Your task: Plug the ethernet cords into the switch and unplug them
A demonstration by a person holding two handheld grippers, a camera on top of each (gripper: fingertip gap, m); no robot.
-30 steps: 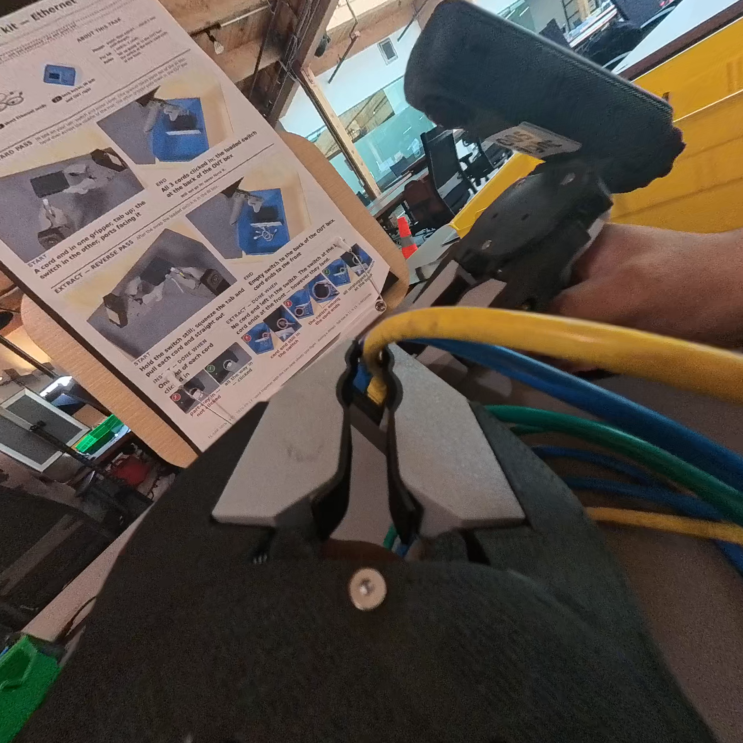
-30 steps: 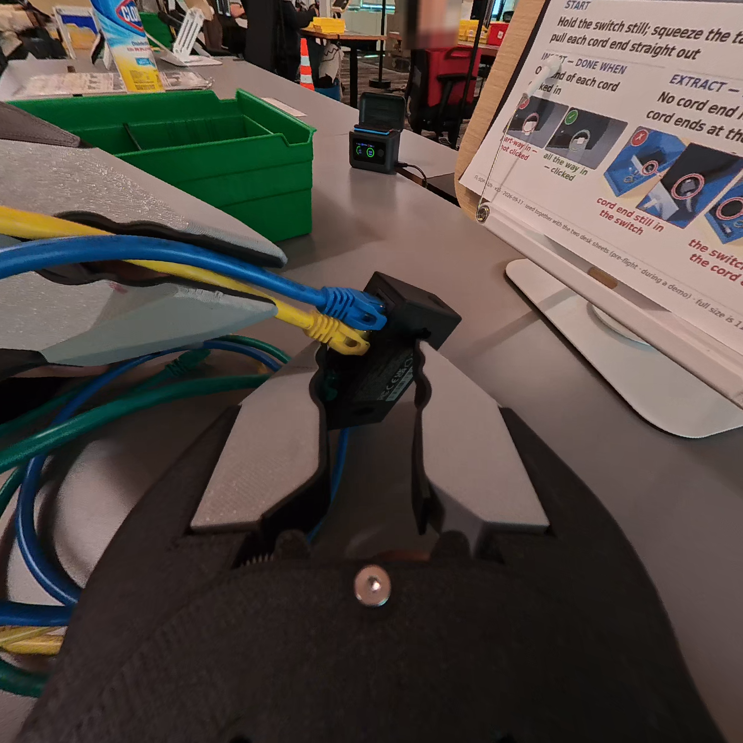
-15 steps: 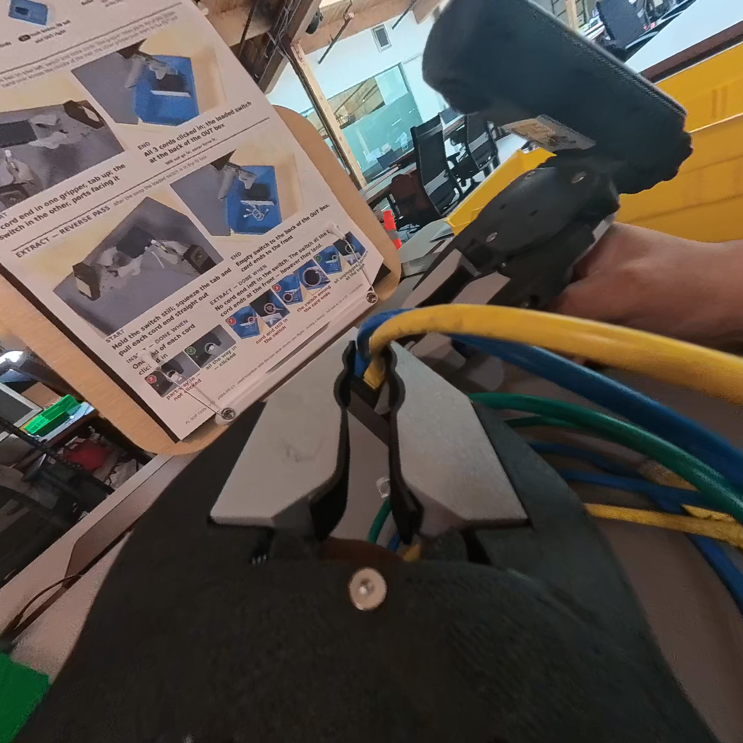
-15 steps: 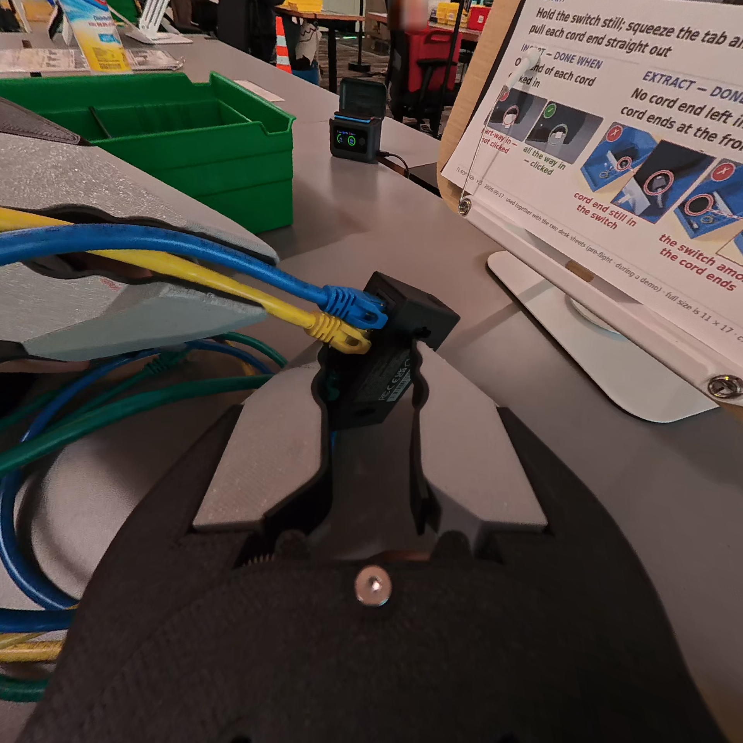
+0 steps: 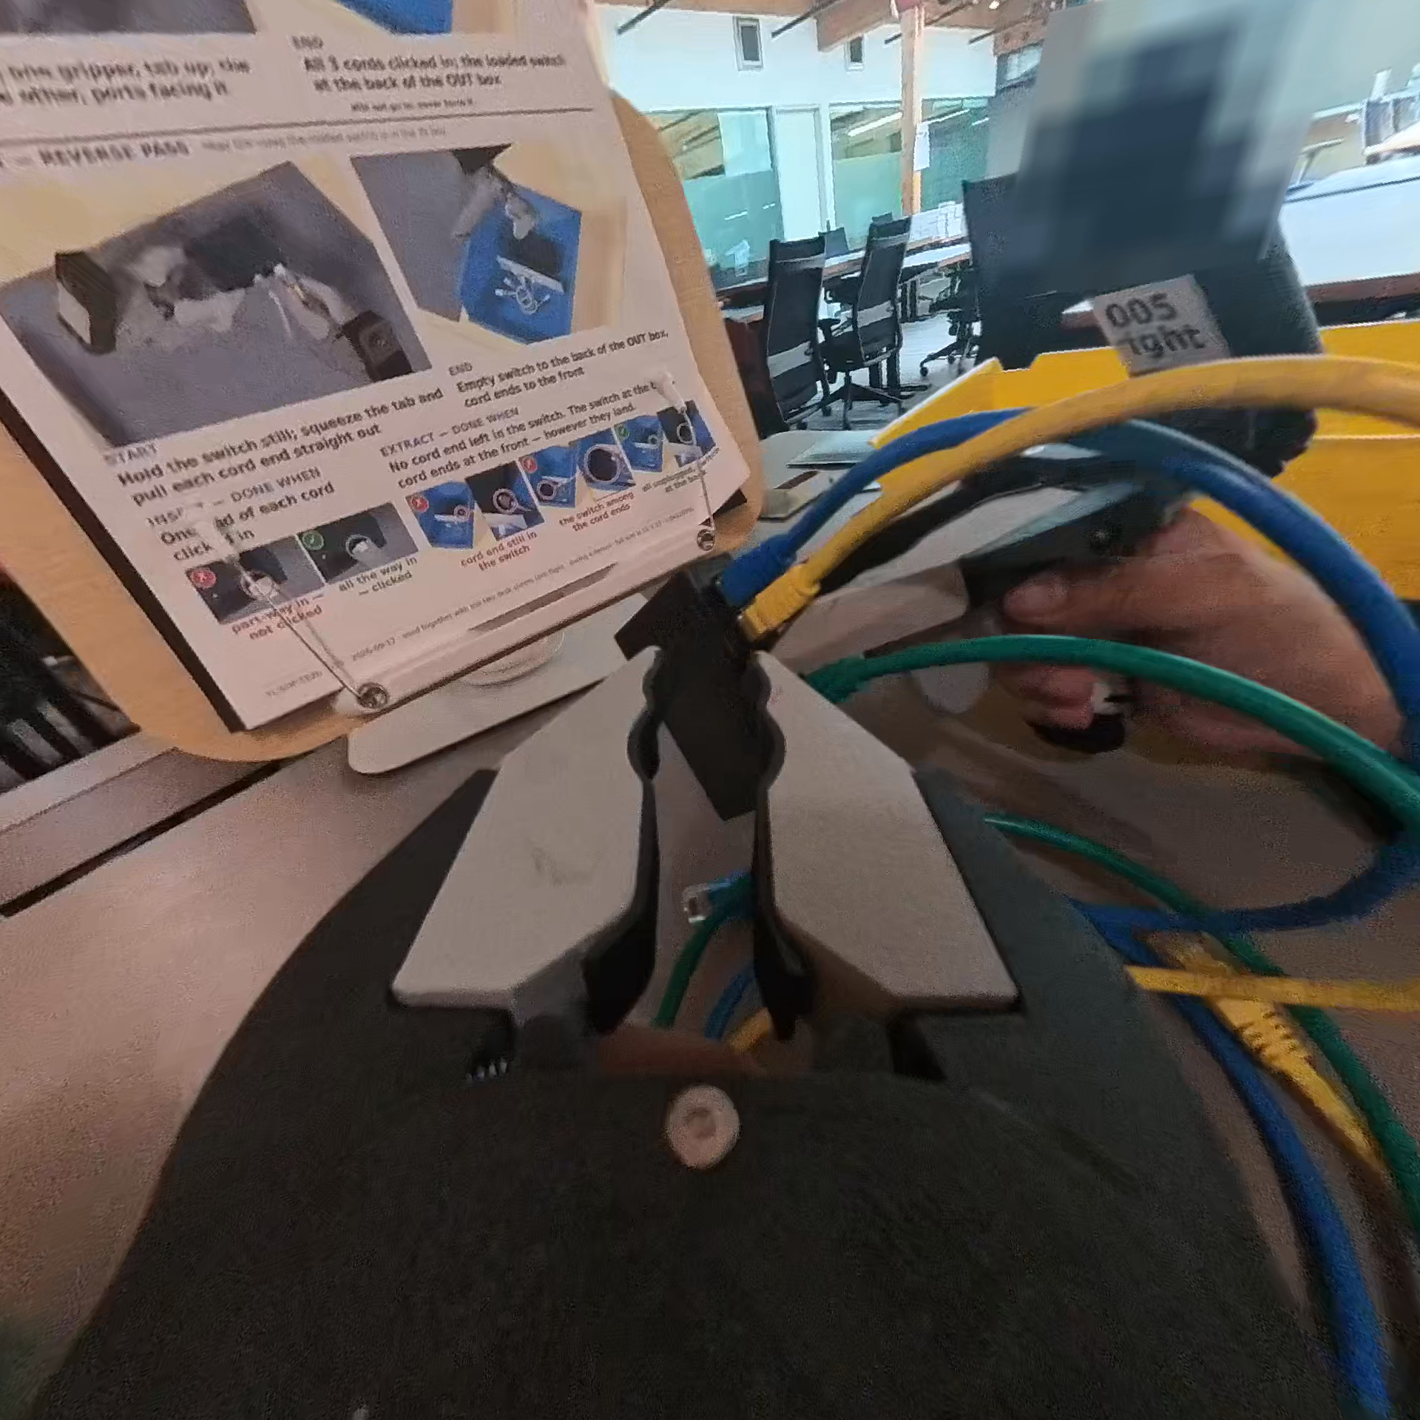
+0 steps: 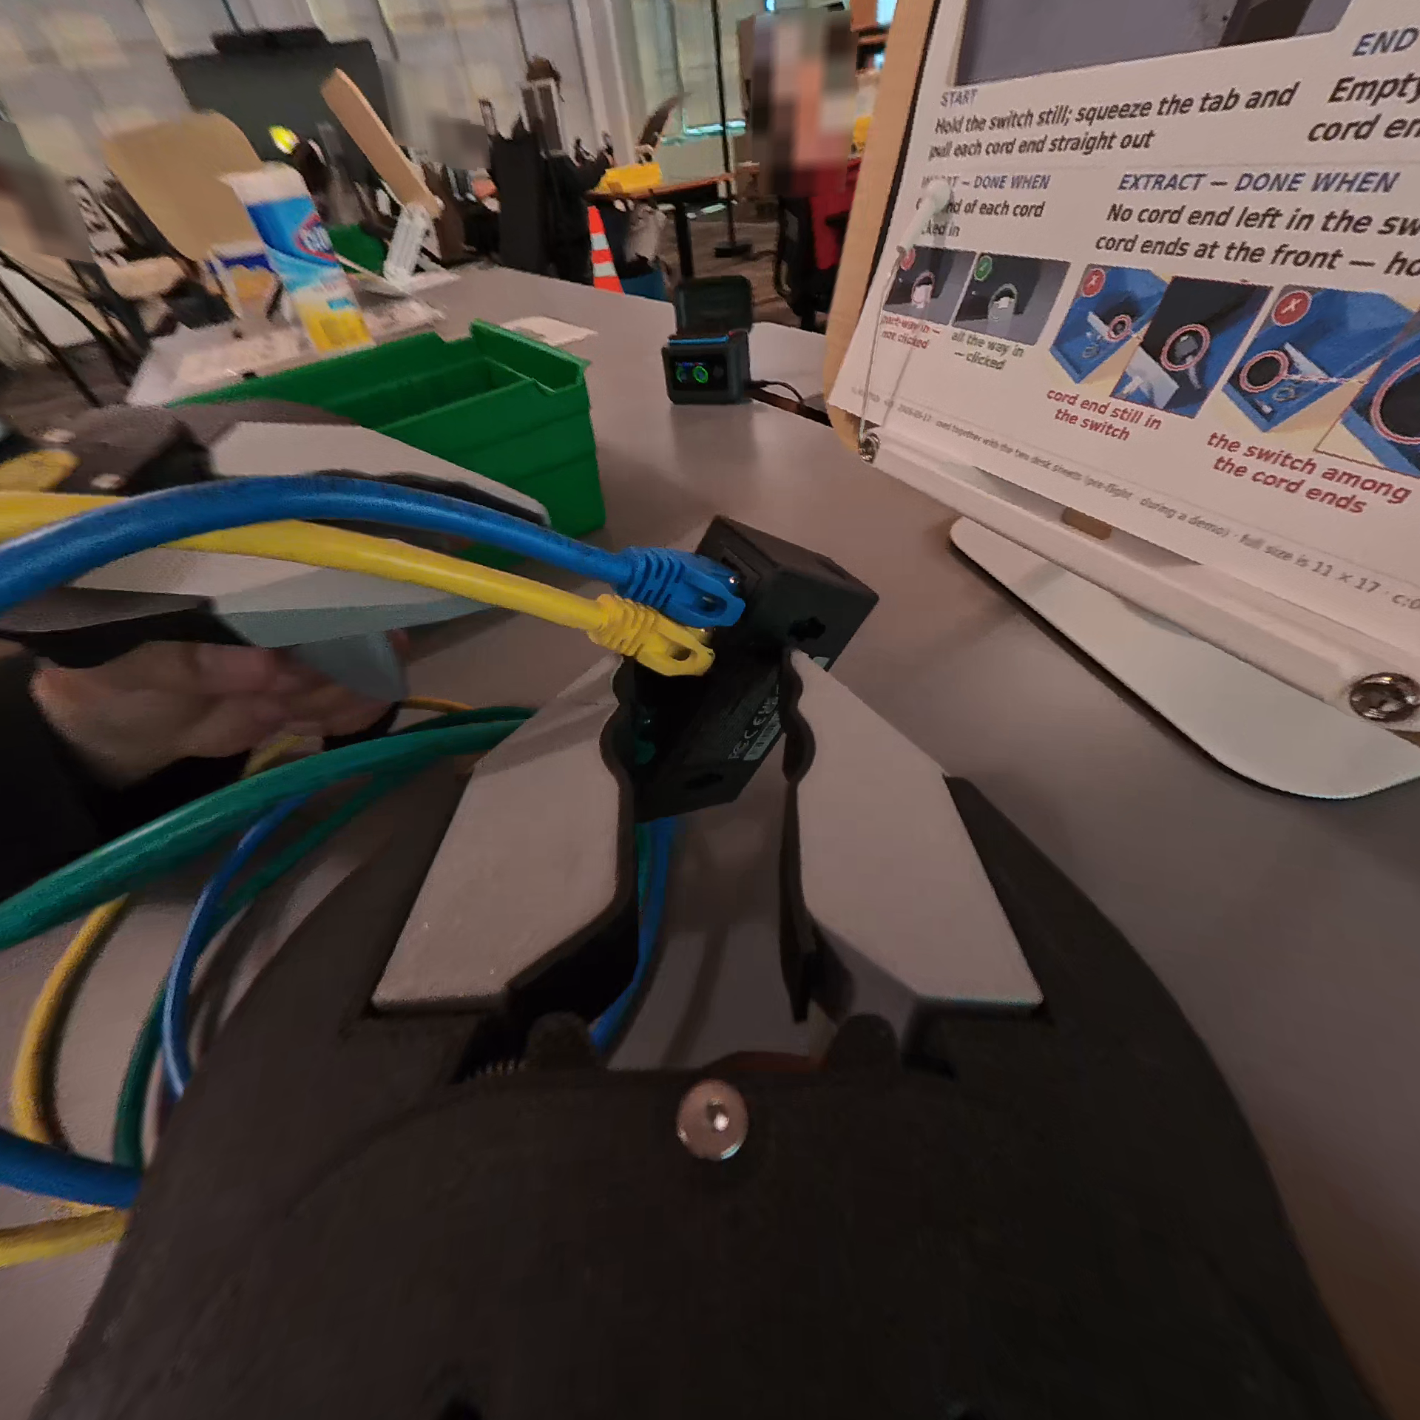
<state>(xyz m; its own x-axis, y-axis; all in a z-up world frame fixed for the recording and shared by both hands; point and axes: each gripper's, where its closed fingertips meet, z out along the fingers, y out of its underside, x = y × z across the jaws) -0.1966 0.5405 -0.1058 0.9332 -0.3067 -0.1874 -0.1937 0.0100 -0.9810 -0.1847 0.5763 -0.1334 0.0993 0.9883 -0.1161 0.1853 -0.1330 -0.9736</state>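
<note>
My right gripper [image 6: 707, 691] is shut on the lower end of the small black switch [image 6: 799, 607] and holds it tilted above the grey table. A blue plug [image 6: 676, 584] and a yellow plug [image 6: 645, 638] sit in its ports. My left gripper [image 6: 522, 561] is just left of the plugs, its fingers a narrow gap apart. In the left wrist view the switch [image 5: 691, 638] shows past its fingertips [image 5: 761, 676], and both cords run beside them, not between. A green cord [image 5: 1152, 676] loops loose; a clear plug [image 5: 695, 903] lies on the table below.
An instruction sheet on a white stand [image 6: 1191, 269] is close behind the switch. A green bin [image 6: 461, 415] and a small black device [image 6: 703, 369] stand farther back. A yellow bin [image 5: 1345, 499] is at the right. Coiled cords [image 5: 1268, 1037] cover the near table. Some 5 centimetres of space lies between my two pairs of fingers.
My left gripper has let go of the blue and yellow cords, its fingers have parted a little, and it has swung right. The right gripper still holds the switch.
</note>
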